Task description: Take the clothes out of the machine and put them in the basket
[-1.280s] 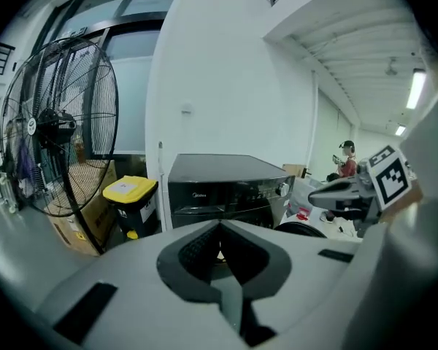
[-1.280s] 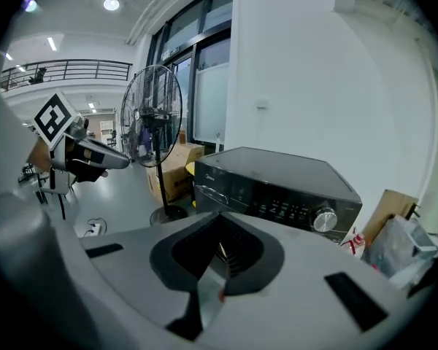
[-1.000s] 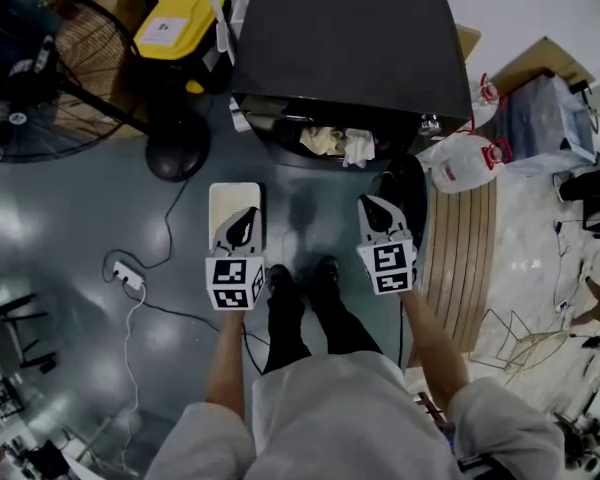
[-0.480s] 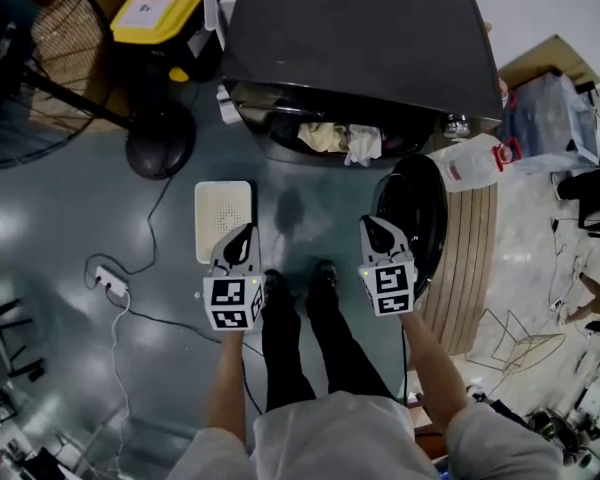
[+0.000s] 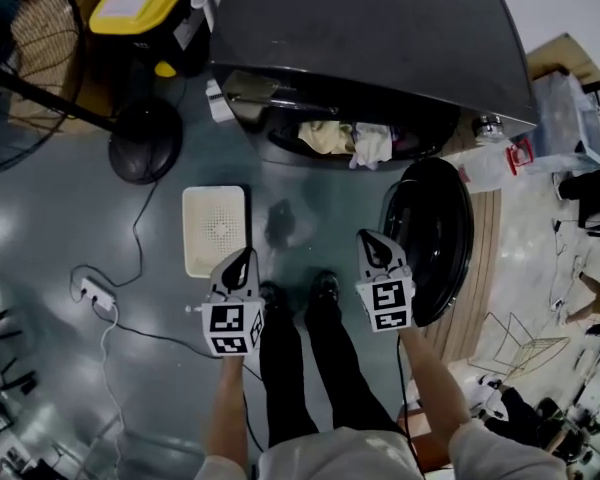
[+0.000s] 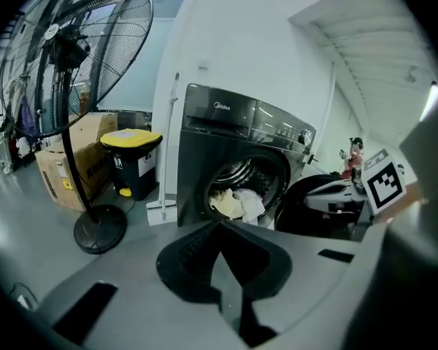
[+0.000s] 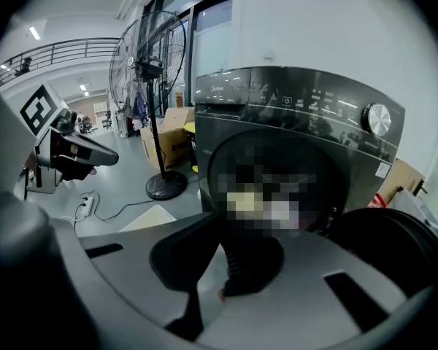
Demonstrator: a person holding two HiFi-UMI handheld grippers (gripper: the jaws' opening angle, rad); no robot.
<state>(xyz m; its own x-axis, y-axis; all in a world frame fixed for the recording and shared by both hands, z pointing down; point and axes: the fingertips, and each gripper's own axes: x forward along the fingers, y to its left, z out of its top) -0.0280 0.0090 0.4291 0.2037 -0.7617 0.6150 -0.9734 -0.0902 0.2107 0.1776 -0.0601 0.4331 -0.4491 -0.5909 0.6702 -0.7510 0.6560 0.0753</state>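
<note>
grey floor (image 5: pixel 60 218); one open washer (image 5: pixel 370 28), two garments (image 5: pixel 372 145) inside, one basket (image 5: pixel 215 230)

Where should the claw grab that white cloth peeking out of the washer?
Probably best: grab the white cloth by the bunched part drooping at the front rim of the washer. Come straight in from the front, since the door is swung open aside and that lump sticks out.
</note>
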